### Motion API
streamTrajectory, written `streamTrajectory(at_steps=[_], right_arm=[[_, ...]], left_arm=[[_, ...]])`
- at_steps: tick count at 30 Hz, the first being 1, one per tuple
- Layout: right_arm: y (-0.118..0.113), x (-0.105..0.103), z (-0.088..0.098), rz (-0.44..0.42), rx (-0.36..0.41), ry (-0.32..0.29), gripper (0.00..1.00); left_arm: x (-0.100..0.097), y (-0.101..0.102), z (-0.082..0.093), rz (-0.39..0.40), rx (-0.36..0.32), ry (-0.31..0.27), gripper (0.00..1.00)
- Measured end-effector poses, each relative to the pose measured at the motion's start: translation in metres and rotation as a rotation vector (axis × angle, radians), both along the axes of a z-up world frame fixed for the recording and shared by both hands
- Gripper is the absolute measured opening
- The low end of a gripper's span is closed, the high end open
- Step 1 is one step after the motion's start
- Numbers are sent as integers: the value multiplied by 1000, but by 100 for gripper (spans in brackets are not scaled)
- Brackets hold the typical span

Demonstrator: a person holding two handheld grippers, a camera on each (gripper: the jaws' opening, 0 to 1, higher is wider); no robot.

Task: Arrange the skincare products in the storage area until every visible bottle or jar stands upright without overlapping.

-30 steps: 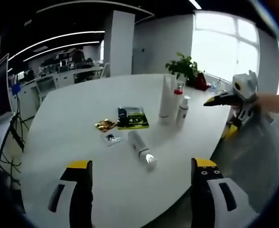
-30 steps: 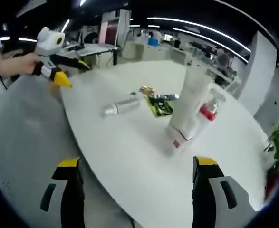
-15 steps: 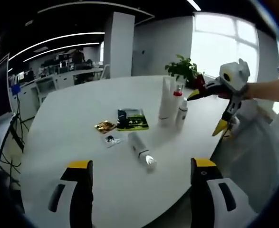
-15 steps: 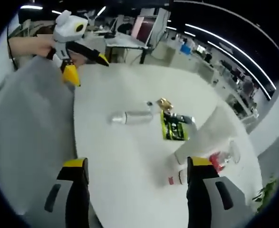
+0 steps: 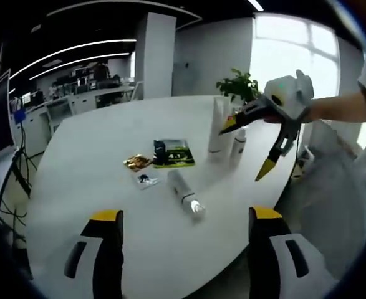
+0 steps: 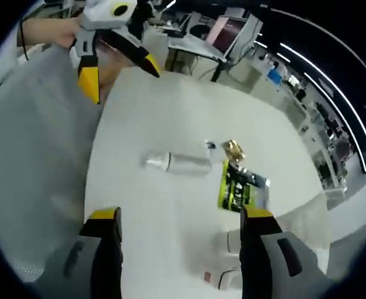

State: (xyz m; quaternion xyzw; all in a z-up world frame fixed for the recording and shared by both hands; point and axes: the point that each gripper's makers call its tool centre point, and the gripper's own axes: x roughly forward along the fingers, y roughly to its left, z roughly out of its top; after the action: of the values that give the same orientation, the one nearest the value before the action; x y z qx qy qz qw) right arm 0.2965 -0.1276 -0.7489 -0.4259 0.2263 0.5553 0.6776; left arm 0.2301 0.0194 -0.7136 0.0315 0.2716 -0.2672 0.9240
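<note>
Left gripper view shows a silver bottle (image 5: 184,193) lying on its side on the white table (image 5: 95,156), near the standing bottles (image 5: 223,134). It looks light, hard and slippery, so grab it around the middle. The left gripper (image 5: 179,252) and right gripper (image 5: 248,146) both have their jaws wide apart, holding nothing.

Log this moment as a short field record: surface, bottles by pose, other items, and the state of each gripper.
surface: white table
lying bottle: silver bottle, on its side
upright: tall white tube, small white bottle, side by side
other items: green packet, gold sachet, potted plant
left gripper: open, holds nothing
right gripper: open, above the table near the upright bottles
</note>
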Motion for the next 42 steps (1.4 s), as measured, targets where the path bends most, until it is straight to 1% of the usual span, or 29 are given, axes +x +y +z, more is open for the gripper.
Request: streamTrajectory(at_steps=[2,5,8,12,16,18,21,26,27,29,32,33,37,40,42], right_arm=[[6,-1,0,25,-10,5,76],[12,1,-7,50,-22,8,75],[21,1,-12,94,-43,8,75],[30,1,-15,151,-66,-1,73],[43,5,-26,221,-98,-11,70],[49,7,-32,254,-113,-12,69],[55,9,-38,274,-118,-2,68],[67,12,-43,333,-143,-15,62],[70,14,-47,350,-153,-19,60],[73,17,-49,389,-181,-41,57],[80,15,-52,433,-200,-41,55],[83,14,-55,459,-210,-39,54],[90,15,-63,518,-244,-55,53],[97,15,-68,551,-256,-49,48],[99,15,-75,561,-271,-37,45]], left_arm=[[0,1,-1,5,-2,5,75],[0,1,-2,9,-3,11,75],[0,3,-3,12,-5,16,75],[0,4,-4,16,-10,26,74],[2,5,-4,20,-11,22,74],[2,8,-6,27,-18,37,74],[1,6,-6,31,-19,35,74],[1,7,-8,30,-17,43,73],[0,7,-8,30,-19,46,73],[1,7,-9,30,-20,50,73],[1,8,-10,31,-22,52,73],[0,8,-10,31,-22,54,73],[0,8,-10,33,-19,55,73],[1,10,-10,42,-23,54,73],[1,11,-9,48,-26,54,72]])
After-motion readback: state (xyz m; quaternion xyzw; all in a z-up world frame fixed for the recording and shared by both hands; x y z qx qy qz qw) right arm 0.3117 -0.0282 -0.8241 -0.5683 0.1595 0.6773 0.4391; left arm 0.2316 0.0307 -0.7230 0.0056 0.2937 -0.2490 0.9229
